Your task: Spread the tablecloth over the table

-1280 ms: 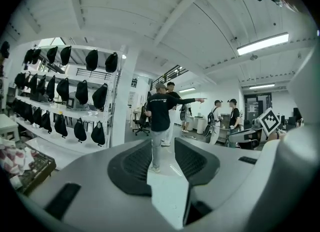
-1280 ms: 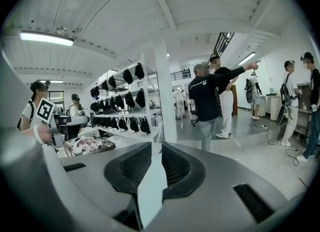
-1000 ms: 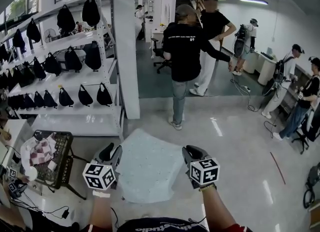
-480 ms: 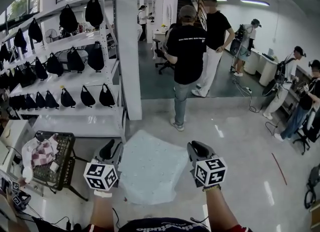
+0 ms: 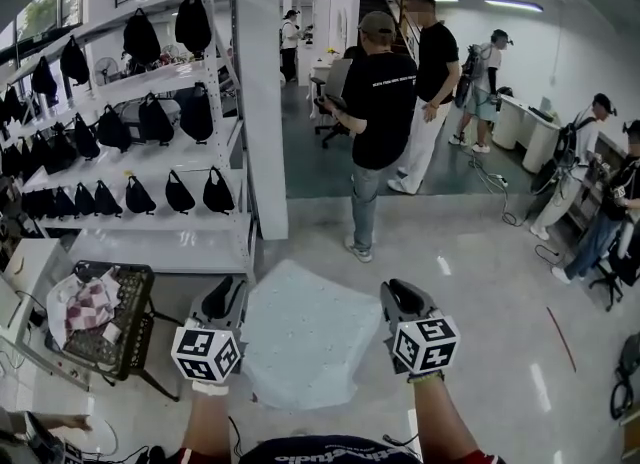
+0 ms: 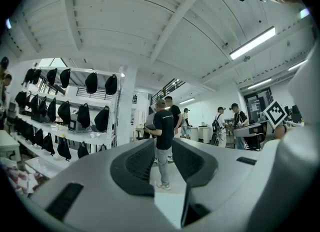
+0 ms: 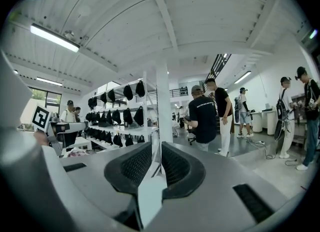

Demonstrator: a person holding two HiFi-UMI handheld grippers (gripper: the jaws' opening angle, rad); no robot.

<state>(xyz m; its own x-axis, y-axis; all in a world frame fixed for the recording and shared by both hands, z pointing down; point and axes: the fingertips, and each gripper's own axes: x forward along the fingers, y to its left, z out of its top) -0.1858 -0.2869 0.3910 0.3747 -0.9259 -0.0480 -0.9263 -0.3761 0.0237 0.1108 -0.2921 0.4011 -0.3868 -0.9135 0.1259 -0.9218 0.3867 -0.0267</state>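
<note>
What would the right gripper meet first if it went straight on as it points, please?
Past the pale blue tablecloth in the right gripper, probably the white square pillar; depth is unclear.

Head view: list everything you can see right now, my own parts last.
tablecloth: one, pale blue, centre, between the grippers
shelf rack: one, white, left
bags: many, black, on the shelf rack
pillar: one, white, behind the tablecloth
basket: one, black wire, lower left, holding a checked cloth
people: several, mostly dark tops, beyond the pillar and at right
left gripper: one, grey, jaws apart, have just been closing, tablecloth edge between them
right gripper: one, grey, shut on the tablecloth
</note>
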